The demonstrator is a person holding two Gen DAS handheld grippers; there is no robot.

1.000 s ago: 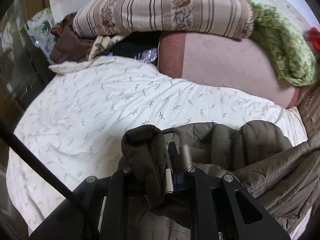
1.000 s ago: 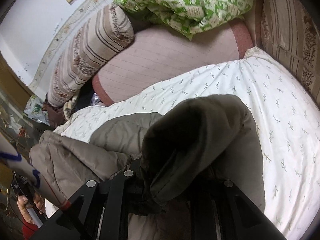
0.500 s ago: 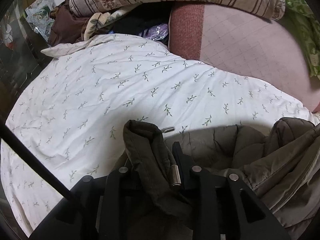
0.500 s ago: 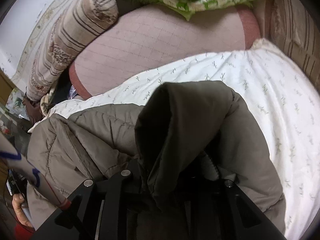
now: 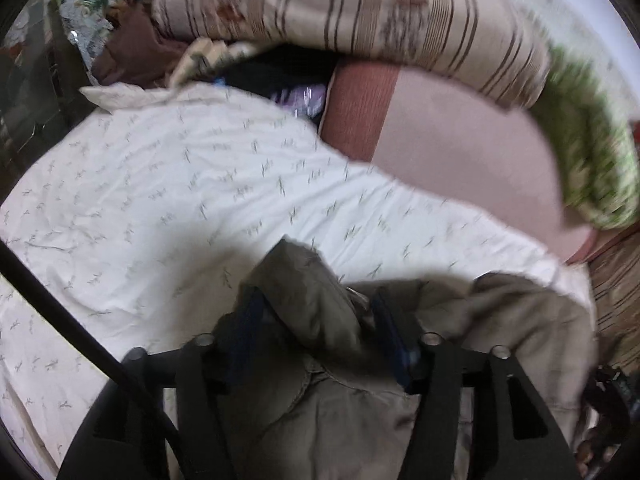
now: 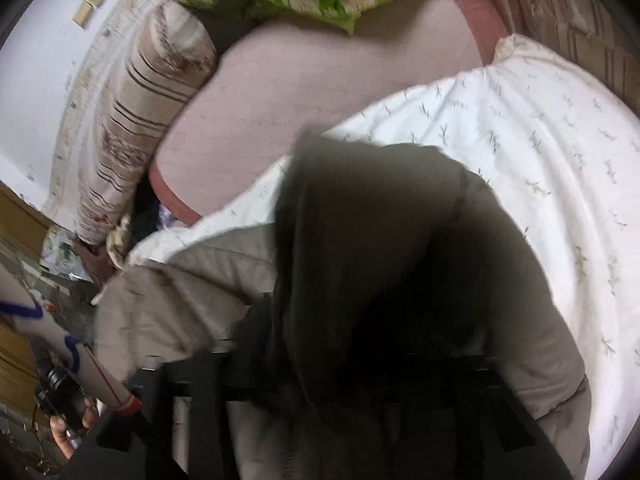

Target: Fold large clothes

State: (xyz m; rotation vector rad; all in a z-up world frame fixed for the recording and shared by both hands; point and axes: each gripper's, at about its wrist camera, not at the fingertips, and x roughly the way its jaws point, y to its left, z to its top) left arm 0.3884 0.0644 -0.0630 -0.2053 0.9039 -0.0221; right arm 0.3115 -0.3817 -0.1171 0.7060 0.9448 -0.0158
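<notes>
The sprigged white bedsheet (image 5: 168, 184) carries the padded olive jacket (image 5: 516, 320) at its near edge — a fold just laid. Left gripper (image 5: 316, 316) and right gripper (image 6: 360, 328) have just been opening, fabric loose between the jaws — next, withdraw and regrip.

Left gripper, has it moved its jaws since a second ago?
Yes. The left gripper has just been opening: against its own black frame, the fingers have spread outward, standing either side of the jacket fold they pinched before.
</notes>
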